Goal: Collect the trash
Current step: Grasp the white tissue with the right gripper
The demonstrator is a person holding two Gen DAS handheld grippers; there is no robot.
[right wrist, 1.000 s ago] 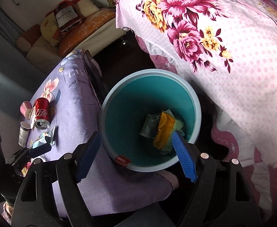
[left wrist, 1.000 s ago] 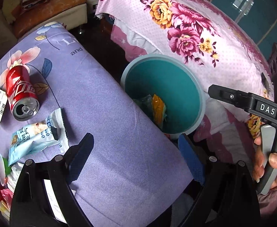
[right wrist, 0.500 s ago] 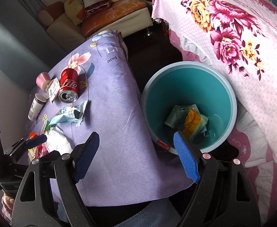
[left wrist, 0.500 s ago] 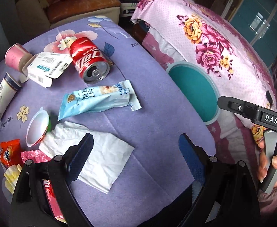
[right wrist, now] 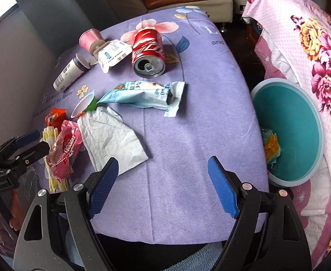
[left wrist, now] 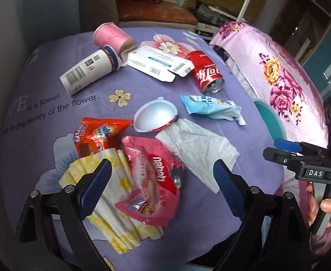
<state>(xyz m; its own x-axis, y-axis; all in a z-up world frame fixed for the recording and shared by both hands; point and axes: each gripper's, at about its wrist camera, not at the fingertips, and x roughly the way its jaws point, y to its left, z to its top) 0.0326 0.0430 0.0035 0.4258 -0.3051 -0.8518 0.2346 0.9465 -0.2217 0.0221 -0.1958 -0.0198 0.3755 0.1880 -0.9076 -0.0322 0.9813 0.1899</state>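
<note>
Both my grippers, left (left wrist: 159, 188) and right (right wrist: 162, 186), hang with fingers spread, empty. A few wrappers lie in the bin (right wrist: 299, 133); can (right wrist: 148, 53), tissue (right wrist: 111, 137) and more wait on the bench (right wrist: 199, 124).

Lilac tablecloth (left wrist: 52, 103), pink-and-blue flower print, dark lettering. Red cola can (left wrist: 207, 73), white script. Pale-blue snack wrapper (left wrist: 210, 108). Pink-red wafer wrapper (left wrist: 152, 176). Orange wrapper (left wrist: 97, 133). White tissue (left wrist: 197, 149). Teal bin (right wrist: 289, 131), pale rim, right of frame. Pink bedspread (right wrist: 312, 52), magenta-yellow roses. Blue gripper pads (right wrist: 222, 192).
</note>
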